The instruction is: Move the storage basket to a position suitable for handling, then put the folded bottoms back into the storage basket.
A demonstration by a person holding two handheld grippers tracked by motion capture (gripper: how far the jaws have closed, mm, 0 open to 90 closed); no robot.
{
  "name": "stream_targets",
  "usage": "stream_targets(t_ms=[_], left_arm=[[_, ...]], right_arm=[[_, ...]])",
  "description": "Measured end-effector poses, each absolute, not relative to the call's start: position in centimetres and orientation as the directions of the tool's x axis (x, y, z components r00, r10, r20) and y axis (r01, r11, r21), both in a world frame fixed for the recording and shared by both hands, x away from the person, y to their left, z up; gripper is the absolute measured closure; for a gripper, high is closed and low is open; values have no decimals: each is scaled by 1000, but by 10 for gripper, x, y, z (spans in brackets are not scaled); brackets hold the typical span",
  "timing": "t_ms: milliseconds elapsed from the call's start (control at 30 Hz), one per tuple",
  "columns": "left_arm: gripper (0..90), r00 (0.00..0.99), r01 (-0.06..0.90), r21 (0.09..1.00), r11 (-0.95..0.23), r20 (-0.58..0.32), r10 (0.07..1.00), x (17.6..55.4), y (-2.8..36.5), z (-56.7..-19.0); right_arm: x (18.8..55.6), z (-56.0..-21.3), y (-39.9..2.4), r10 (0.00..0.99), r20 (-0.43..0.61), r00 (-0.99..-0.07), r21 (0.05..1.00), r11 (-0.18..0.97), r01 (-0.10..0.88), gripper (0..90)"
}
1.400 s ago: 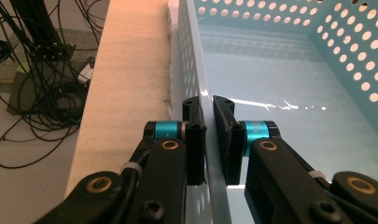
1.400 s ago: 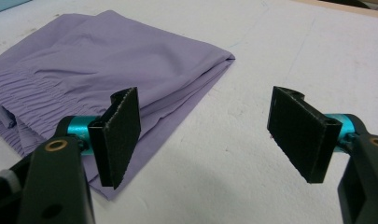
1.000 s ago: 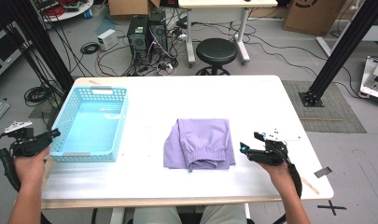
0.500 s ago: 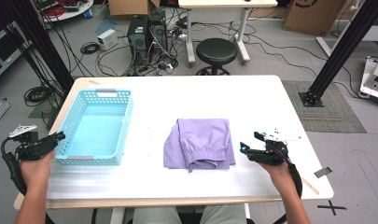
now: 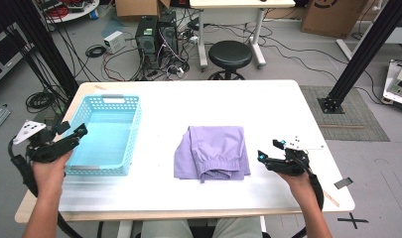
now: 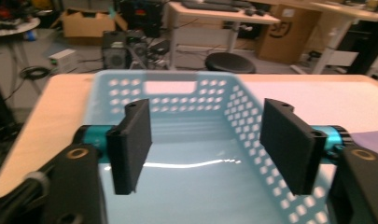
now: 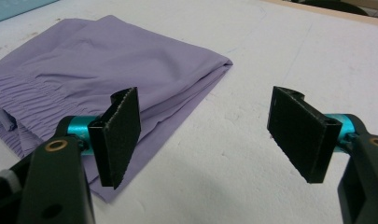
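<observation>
A folded lilac garment [image 5: 211, 157] lies flat near the middle of the white desk [image 5: 268, 109], its gathered elastic waistband turned toward the person. It looks like thin, soft knit cloth: light, floppy, likely to sag and unfold if lifted by one layer. I would take it at the thick folded edge or the bunched waistband, where several layers stack up and a pinch gets a real bite.

The right claw [image 5: 268, 151] rests low on the desk just to the right of the garment, apart from it, jaws spread and nothing between them. In the right gripper view its flat black pads [image 7: 122, 126] show a rough, grippy face, good for cloth.

The left claw [image 5: 73, 135] hovers at the near left corner of the light blue basket [image 5: 105, 100]. Its jaws have just been opening and now stand wide with nothing between them; in the left gripper view the basket [image 6: 177, 88] sits beyond them. The basket is stiff plastic, rectangular, with perforated walls, a handle slot at the far end and a smooth, glossy floor.
</observation>
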State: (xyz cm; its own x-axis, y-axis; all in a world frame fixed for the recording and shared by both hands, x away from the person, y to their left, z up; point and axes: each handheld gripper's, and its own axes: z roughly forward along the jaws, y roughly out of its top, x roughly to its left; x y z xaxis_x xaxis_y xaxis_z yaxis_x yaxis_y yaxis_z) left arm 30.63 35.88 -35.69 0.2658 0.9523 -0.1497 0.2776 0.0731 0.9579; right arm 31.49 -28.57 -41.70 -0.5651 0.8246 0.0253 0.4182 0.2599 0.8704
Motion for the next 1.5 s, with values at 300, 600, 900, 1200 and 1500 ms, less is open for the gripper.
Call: stream_targets(t_ms=[300, 600, 900, 1200, 1500], left_arm=[[256, 392, 242, 970, 23, -120, 912, 321, 308, -354], [256, 459, 233, 972, -8, -103, 883, 326, 271, -348], [256, 525, 259, 966, -6, -136, 840, 331, 235, -356], [256, 582, 278, 959, -50, -127, 803, 338, 190, -361], [256, 613, 336, 939, -76, -157, 775, 347, 151, -381]], right_arm=[[315, -415, -290, 826, 19, -563, 873, 261, 411, 264], [313, -412, -292, 830, 16, -558, 874, 259, 411, 264], [315, -411, -292, 830, 8, -558, 873, 266, 409, 264], [310, -411, -299, 841, 15, -540, 877, 248, 411, 264], [315, -411, -294, 832, 15, -555, 877, 255, 407, 264]])
